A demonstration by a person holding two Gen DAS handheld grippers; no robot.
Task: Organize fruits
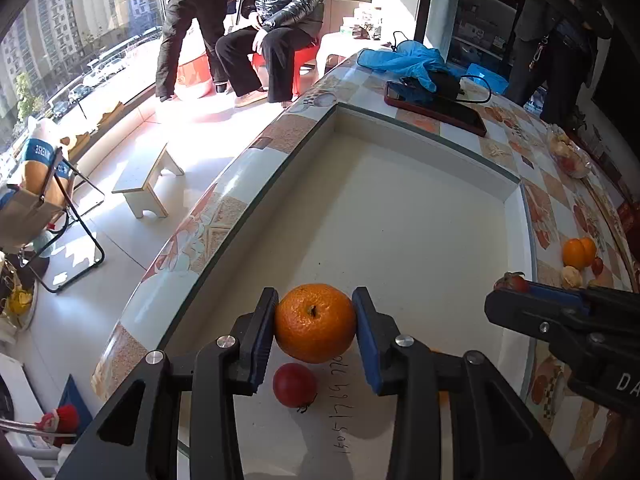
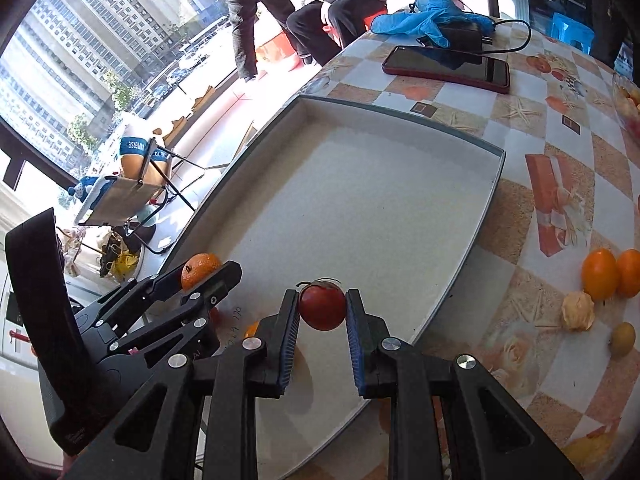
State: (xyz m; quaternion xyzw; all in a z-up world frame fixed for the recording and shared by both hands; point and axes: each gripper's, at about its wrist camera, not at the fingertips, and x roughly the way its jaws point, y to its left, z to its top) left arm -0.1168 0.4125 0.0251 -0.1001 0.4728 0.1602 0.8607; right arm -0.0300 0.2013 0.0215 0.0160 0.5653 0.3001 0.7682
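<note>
Orange, stem end up toward the camera, gripped in left tongs; red fruit clamped in right tongs.

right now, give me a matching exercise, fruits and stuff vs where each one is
Things:
1. mandarin
2. red fruit
3. phone
4. yellow oranges

Places:
a. on the tablecloth, right of the tray
b. between the left gripper's fingers
c. beyond the tray's far edge, beside blue gloves
d. between the right gripper's fingers

Pairs: 1-b, 2-d, 3-c, 4-a
</note>
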